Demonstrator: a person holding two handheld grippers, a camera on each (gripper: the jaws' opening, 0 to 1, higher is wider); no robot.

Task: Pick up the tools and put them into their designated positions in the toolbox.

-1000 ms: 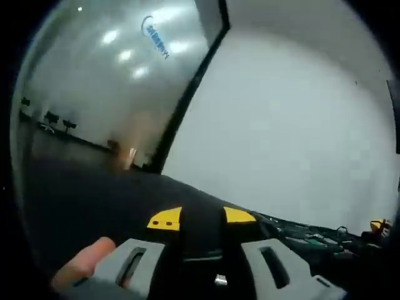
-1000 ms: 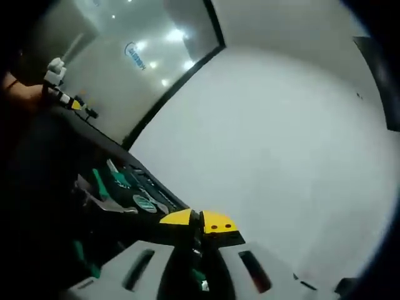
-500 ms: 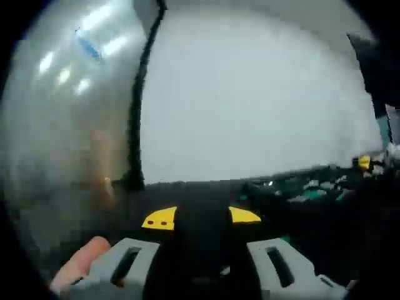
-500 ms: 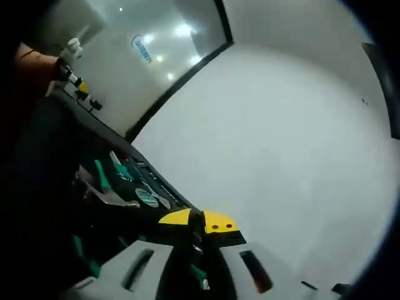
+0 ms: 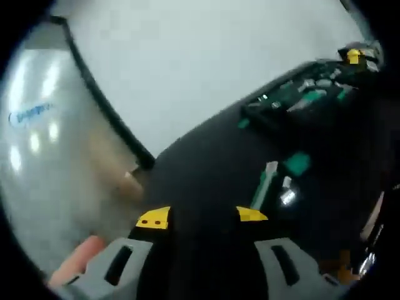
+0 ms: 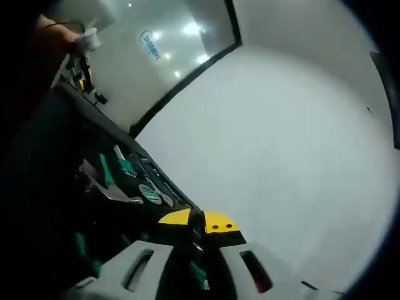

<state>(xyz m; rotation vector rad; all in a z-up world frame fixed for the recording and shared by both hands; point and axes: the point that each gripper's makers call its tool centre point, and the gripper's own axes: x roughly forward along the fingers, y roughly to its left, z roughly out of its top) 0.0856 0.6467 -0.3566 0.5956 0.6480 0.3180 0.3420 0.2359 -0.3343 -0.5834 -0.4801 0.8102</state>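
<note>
In the left gripper view, my left gripper (image 5: 201,217) has its yellow-tipped jaws set apart around a black tool (image 5: 201,250) that blends into the dark table. Beyond it lie a loose green-handled tool (image 5: 265,185) and a small green piece (image 5: 296,164). The open toolbox (image 5: 294,100) with green tools is at upper right, where the right gripper (image 5: 354,56) shows its yellow tip. In the right gripper view, my right gripper (image 6: 199,220) is shut on a green-handled tool (image 6: 197,275). The toolbox tray (image 6: 128,181) lies to its left, and the left gripper (image 6: 80,72) is at upper left.
The dark table (image 5: 206,169) ends at a white wall (image 6: 281,137) and a glass partition (image 5: 37,150) with a black frame. A person's finger (image 5: 75,276) rests by the left jaw. An orange thing (image 5: 340,275) lies at lower right of the left gripper view.
The left gripper view has swung and rolled, so the toolbox and loose tools have come into it. The right gripper view has barely shifted. Both grips look unchanged.
</note>
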